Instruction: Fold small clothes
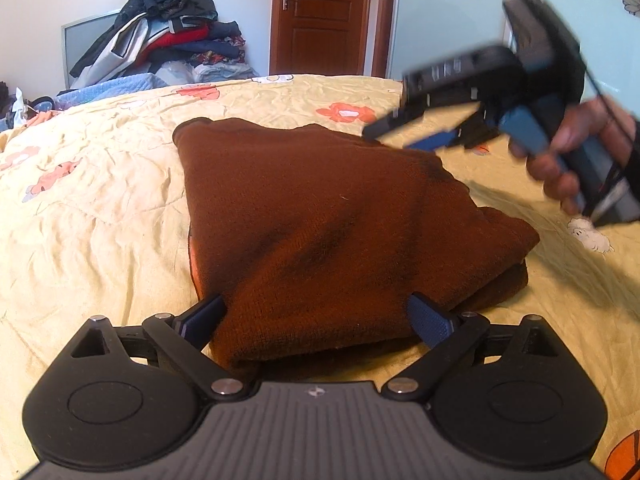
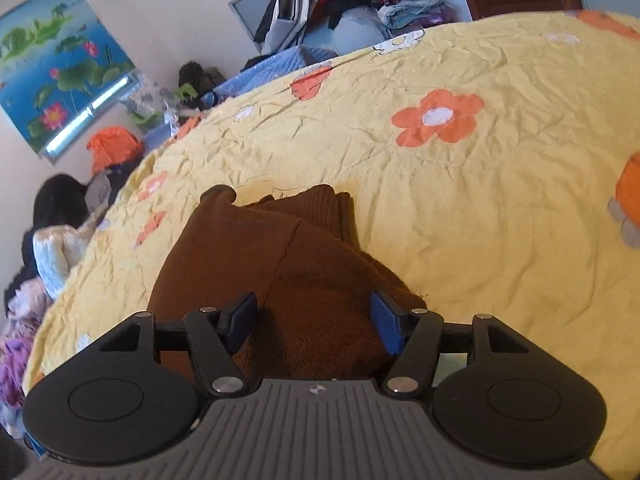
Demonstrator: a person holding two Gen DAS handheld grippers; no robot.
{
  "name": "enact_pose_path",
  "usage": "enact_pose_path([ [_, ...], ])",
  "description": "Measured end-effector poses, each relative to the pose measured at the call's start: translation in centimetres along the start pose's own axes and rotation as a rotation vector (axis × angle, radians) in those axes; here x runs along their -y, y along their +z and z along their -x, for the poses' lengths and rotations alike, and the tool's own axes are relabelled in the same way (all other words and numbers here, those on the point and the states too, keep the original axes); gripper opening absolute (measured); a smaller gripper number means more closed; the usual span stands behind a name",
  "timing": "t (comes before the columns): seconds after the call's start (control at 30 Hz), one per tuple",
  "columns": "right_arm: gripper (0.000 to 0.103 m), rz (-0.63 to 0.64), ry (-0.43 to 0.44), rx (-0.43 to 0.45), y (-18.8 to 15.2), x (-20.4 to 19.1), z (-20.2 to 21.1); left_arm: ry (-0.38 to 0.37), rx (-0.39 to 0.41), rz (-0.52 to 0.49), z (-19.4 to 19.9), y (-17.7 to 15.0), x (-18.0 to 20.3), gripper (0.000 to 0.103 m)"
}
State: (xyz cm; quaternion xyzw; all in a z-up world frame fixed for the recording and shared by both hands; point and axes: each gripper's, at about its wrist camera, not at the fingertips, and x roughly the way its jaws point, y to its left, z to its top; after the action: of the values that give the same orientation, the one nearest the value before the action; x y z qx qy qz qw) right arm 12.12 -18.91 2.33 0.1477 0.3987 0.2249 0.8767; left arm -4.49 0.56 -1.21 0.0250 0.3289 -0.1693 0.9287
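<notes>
Left wrist view: a folded brown sweater (image 1: 320,216) lies on a yellow floral bedspread (image 1: 100,200), its near edge reaching between the two blue-padded fingers of the left gripper (image 1: 320,316). These jaws stand spread wide, one pad at each side of the sweater's near fold; the pads flank the cloth without visibly pinching it, so the gripper reads as released. Beyond the sweater's far right corner, the right gripper (image 1: 408,136) appears motion-blurred, carried by a person's hand (image 1: 568,160); its fingers are parted, with bedspread showing through the gap, and their tips hang just above the sweater's far edge. Whether those tips touch the knit cannot be told through the blur. Behind the sweater, past the far edge of the bed, a heap of mixed clothes (image 1: 168,32) rests against the wall, and a brown wooden door (image 1: 320,16) stands to its right. Right wrist view: the same sweater (image 2: 280,280) is seen from its other side, with a ribbed cuff or hem (image 2: 332,212) at the end farthest from the camera. The right gripper (image 2: 316,320) has its jaws partly apart, both blue pads set over the sweater's near portion, knit fabric visible between them and no cloth clamped. To the sweater's left, on the wall, hangs a lotus-pond picture (image 2: 52,68).
</notes>
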Motion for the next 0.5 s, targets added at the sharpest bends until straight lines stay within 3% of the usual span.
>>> enact_pose_path([
  [0.1, 0.070, -0.016, 0.058, 0.106, 2.1, -1.2, 1.9, -0.007, 0.002, 0.014, 0.0, -0.1, -0.2, 0.101],
  [0.17, 0.075, -0.021, 0.105, 0.119, 3.8, -2.2, 1.7, -0.009, 0.002, 0.024, -0.1, -0.1, -0.4, 0.102],
  [0.37, 0.079, 0.042, 0.102, -0.035, 7.2, -5.0, -5.9, -0.016, 0.001, 0.076, 0.0, -0.3, -1.0, 0.103],
  [0.43, 0.075, 0.037, 0.100, -0.108, 7.4, -5.3, -8.8, -0.015, 0.003, 0.077, 0.1, -0.5, -1.0, 0.103],
  [0.5, 0.064, 0.085, 0.080, -0.150, 7.1, -6.3, -10.8, -0.014, 0.004, 0.077, 0.1, -0.5, -1.0, 0.103],
])
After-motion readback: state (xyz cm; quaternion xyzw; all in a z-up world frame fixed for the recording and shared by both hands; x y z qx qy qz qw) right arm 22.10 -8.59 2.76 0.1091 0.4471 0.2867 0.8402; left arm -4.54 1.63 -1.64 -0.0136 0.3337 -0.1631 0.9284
